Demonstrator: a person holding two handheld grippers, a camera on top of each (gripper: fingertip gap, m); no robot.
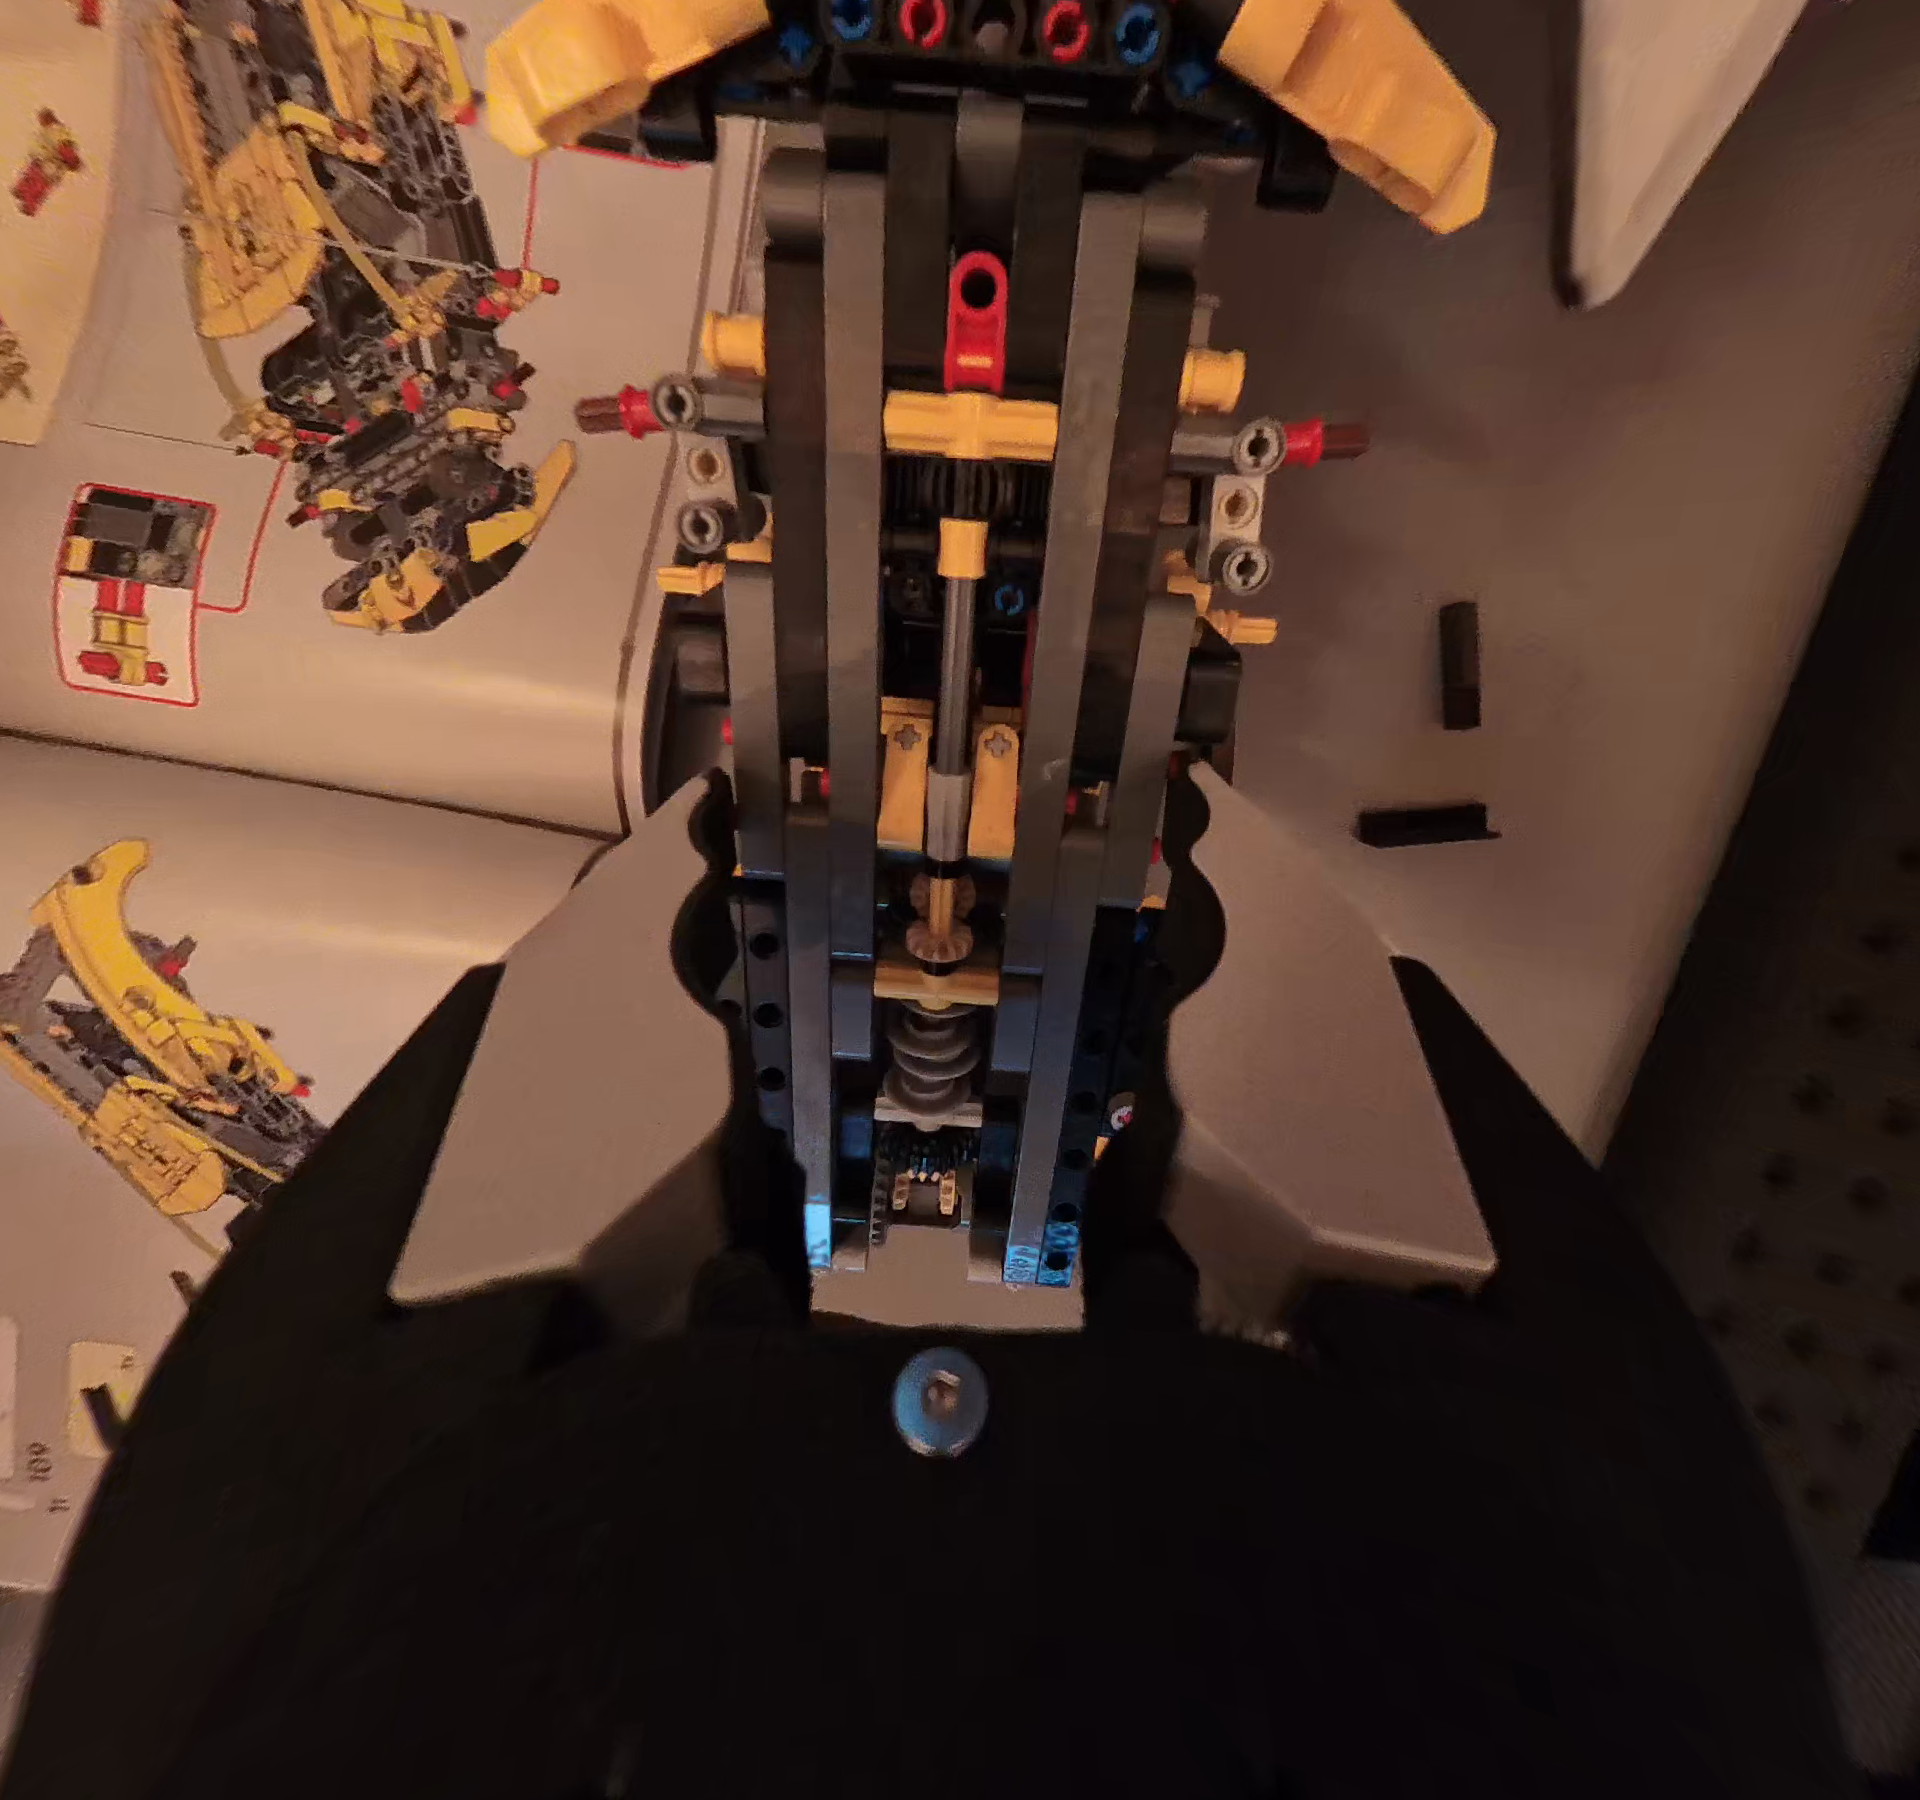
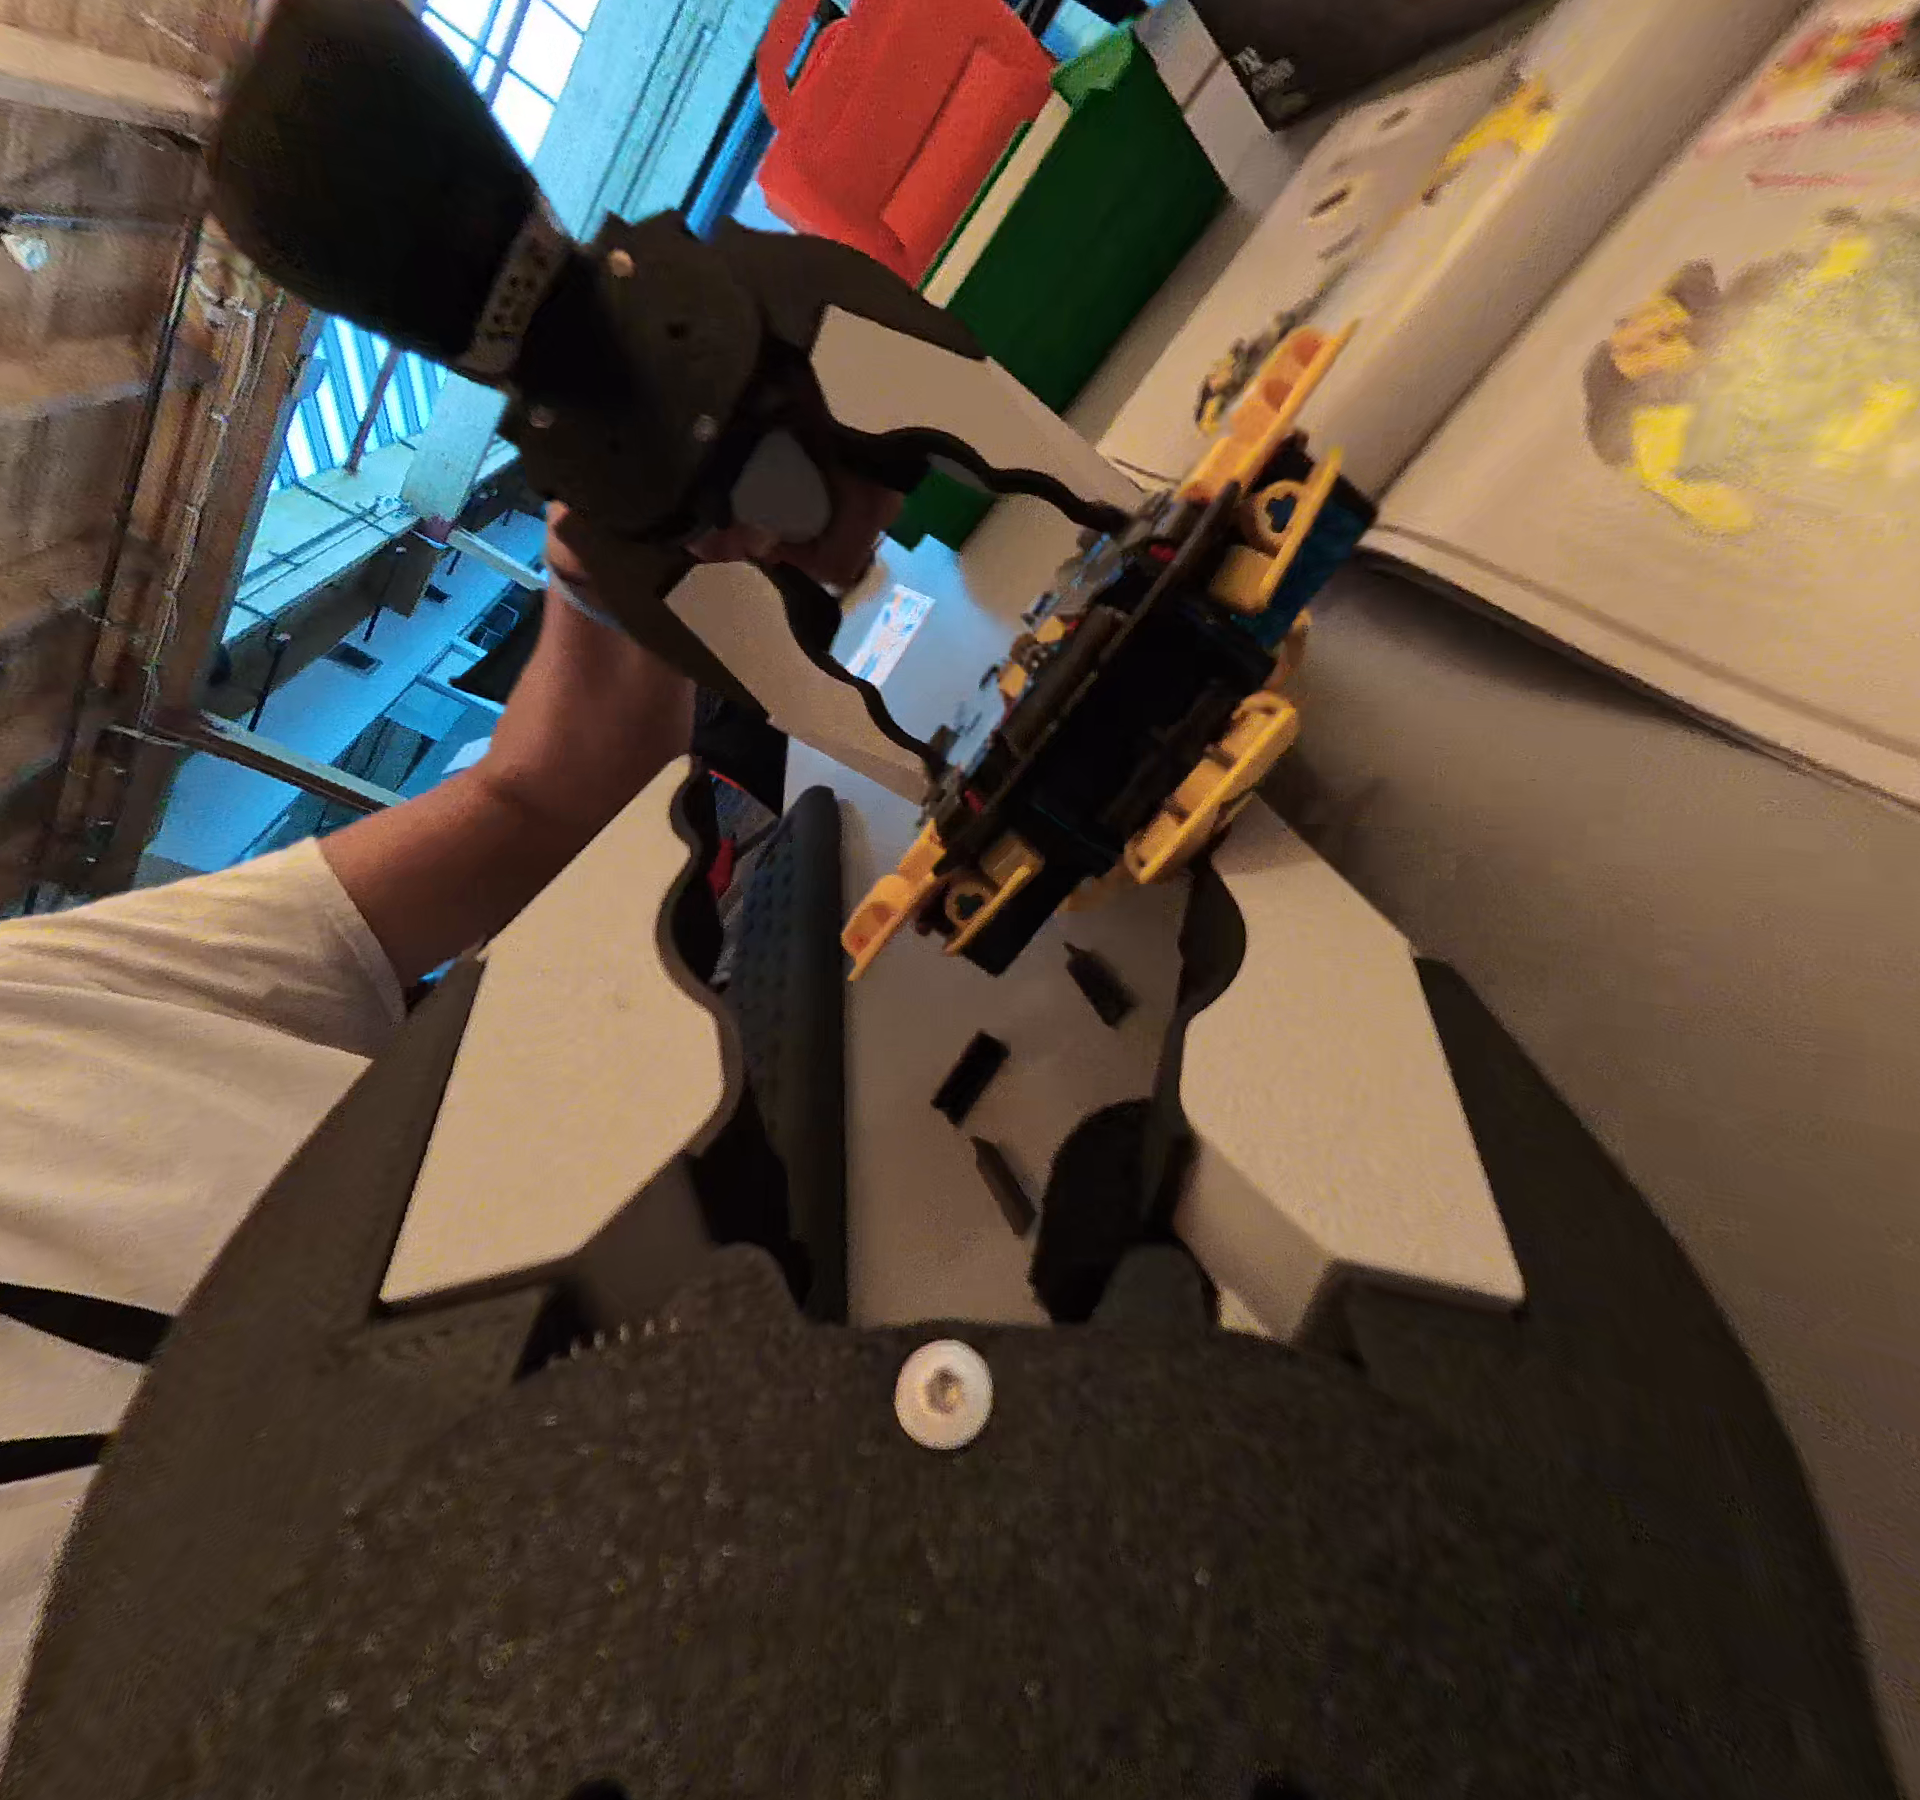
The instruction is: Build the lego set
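Lego model [image 1: 961,607] between left fingers [image 1: 582,1023]

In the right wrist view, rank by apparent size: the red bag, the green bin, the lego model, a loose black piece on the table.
1. Red bag and green bin: alike, both farther off, unranked.
2. Lego model.
3. Loose black piece.

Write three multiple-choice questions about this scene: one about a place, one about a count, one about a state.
1. Where is the booklet in the left wrist view?
A. left of the model
B. right of the model
C. under the red bag

2. How many loose black pieces lie between the right tool's fingers?
A. one
B. three
C. six

3. What is the left tool doing?
A. hanging open
B. gripping the model
C. holding a page

Key: 1 A, pages show left of the model; 2 B, three show on the table; 3 B, both fingers press its sides.
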